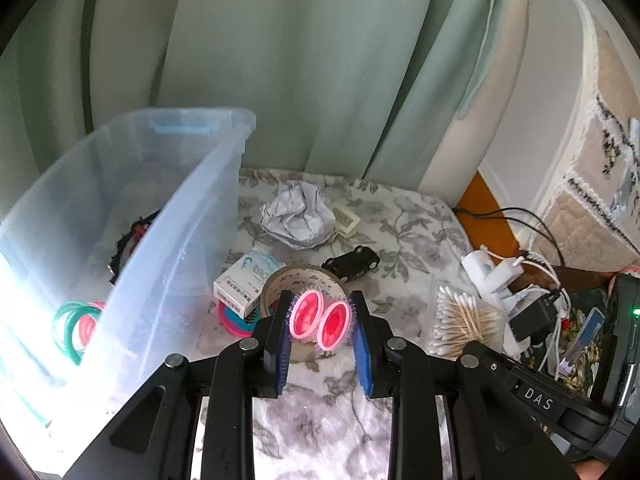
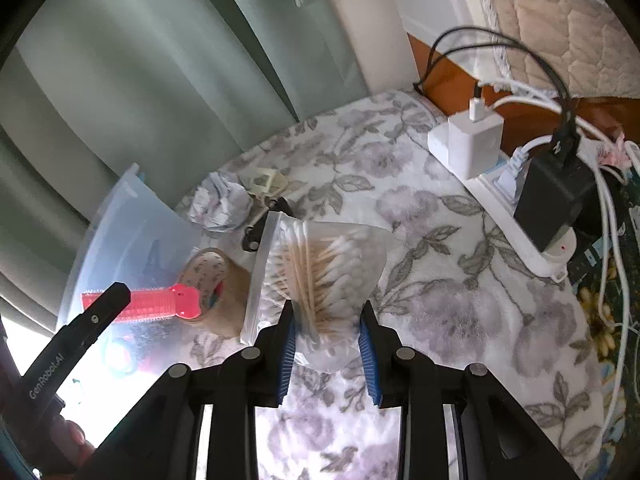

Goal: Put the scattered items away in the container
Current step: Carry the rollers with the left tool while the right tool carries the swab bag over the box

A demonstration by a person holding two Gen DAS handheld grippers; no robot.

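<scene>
My left gripper [image 1: 320,320] is shut on two pink hair rollers [image 1: 320,322] and holds them above a roll of brown tape [image 1: 304,280], right of the clear plastic bin [image 1: 180,216]. The bin holds green rings [image 1: 70,326] and a dark item. In the right wrist view the rollers [image 2: 148,304] show from the side. My right gripper [image 2: 328,320] is open around a clear bag of cotton swabs [image 2: 316,272] on the flowered cloth. Crumpled paper [image 1: 298,216], a black toy car [image 1: 352,264] and a small box [image 1: 244,280] lie on the cloth.
A white power strip [image 2: 500,216] with chargers and cables lies along the right edge. A cream socket plate [image 1: 345,218] sits by the paper. Green curtains hang behind. A mattress [image 1: 592,128] leans at the right.
</scene>
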